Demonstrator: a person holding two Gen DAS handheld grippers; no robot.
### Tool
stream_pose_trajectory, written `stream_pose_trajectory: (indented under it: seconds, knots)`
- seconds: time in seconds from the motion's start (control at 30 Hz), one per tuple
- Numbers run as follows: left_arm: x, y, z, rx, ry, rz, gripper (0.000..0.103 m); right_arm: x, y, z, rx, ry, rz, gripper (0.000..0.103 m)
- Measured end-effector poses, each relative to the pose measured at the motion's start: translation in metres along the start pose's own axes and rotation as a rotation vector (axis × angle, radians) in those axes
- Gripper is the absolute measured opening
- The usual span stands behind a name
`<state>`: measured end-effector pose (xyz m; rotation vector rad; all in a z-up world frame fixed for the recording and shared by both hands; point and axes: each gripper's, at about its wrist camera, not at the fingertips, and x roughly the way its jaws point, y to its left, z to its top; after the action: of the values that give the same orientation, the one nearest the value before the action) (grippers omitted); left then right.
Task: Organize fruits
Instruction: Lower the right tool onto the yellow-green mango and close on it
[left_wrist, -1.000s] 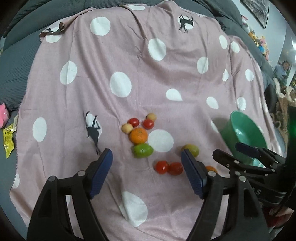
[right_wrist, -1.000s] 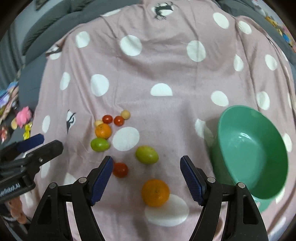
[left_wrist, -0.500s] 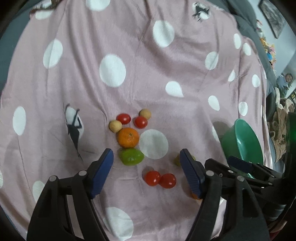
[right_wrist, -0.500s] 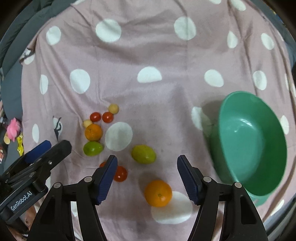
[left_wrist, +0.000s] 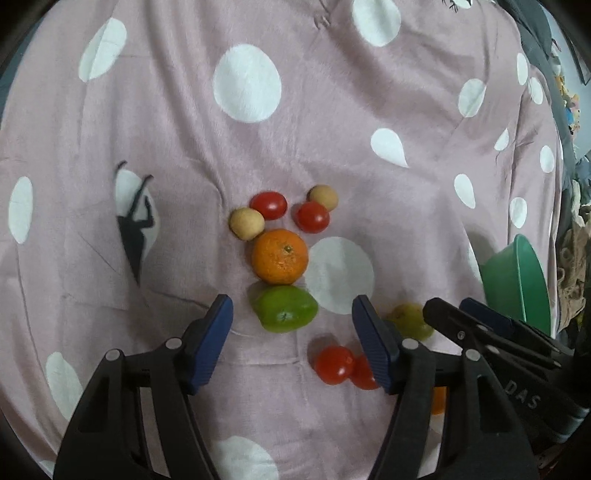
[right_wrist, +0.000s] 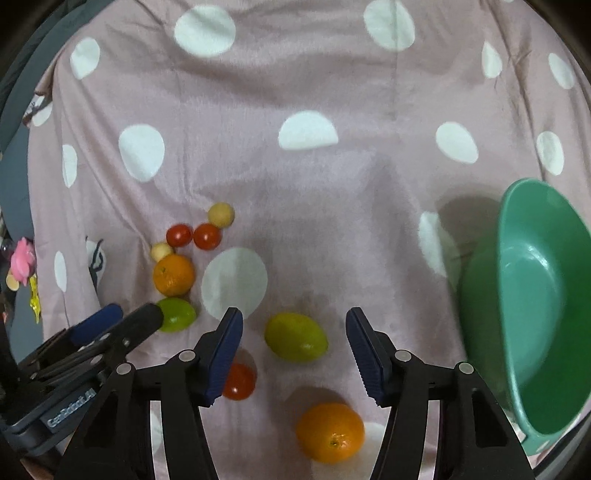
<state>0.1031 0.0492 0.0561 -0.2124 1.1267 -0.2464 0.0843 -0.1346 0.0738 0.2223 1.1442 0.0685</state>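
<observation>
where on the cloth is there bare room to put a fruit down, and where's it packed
Bare cloth lies between the fruit cluster and the green bowl, and all across the far side. It is crowded around the orange, where tomatoes, small tan fruits and the green fruit touch or nearly touch.

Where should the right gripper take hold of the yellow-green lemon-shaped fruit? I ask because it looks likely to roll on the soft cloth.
Grip the yellow-green fruit across its short middle, coming straight down from above. It lies on its side, its long axis slanting across the view, so the open right gripper probably needs a slight turn to square its pads to the flanks. The tapered ends would likely slip. Nothing touches it.
</observation>
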Motion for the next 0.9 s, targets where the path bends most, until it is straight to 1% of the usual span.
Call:
stream_pose_trajectory:
  seconds: [0.03,0.13,0.23,0.3,0.43,0.47,0.57,0.63,0.73,0.77,0.83,0.87,0.9]
  knots:
    - [0.001,0.0,0.0,-0.001,0.002,-0.001,0.065,0.001,0.0,-0.001,0.004,-0.002,0.015,0.061]
    - [0.007,0.001,0.002,-0.011,0.007,0.003,0.065,0.01,-0.003,-0.004,-0.006,0.012,0.009,0.061]
    - [0.012,0.003,0.004,-0.014,0.015,0.015,0.065,0.025,-0.01,-0.007,0.006,0.067,0.01,0.06]
    - [0.016,0.003,0.004,-0.022,0.019,0.021,0.065,0.03,-0.012,-0.006,0.008,0.084,0.0,0.059]
    - [0.027,0.003,0.005,-0.014,0.035,0.056,0.064,0.027,-0.01,-0.002,-0.016,0.076,-0.008,0.059]
    - [0.028,0.003,0.005,-0.014,0.035,0.056,0.064,0.026,-0.011,-0.002,-0.011,0.072,-0.014,0.059]
    - [0.034,0.004,0.005,-0.023,0.051,0.045,0.063,0.034,-0.013,-0.001,-0.001,0.084,0.013,0.059]
    - [0.037,0.001,0.005,-0.021,0.058,0.057,0.061,0.036,-0.013,-0.002,0.004,0.075,0.015,0.058]
    - [0.043,-0.002,0.007,-0.022,0.069,0.065,0.055,0.04,-0.009,-0.002,-0.024,0.076,0.018,0.057]
    - [0.044,-0.002,0.008,-0.024,0.068,0.064,0.055,0.04,-0.009,-0.003,-0.023,0.075,0.019,0.057]
    - [0.043,0.0,0.01,-0.032,0.057,0.07,0.049,0.04,-0.009,-0.003,-0.017,0.078,0.024,0.056]
    - [0.043,0.0,0.011,-0.038,0.053,0.068,0.048,0.041,-0.009,-0.003,-0.02,0.079,0.026,0.055]
    - [0.043,0.002,0.01,-0.043,0.051,0.065,0.047,0.041,-0.008,-0.004,-0.024,0.079,0.032,0.053]
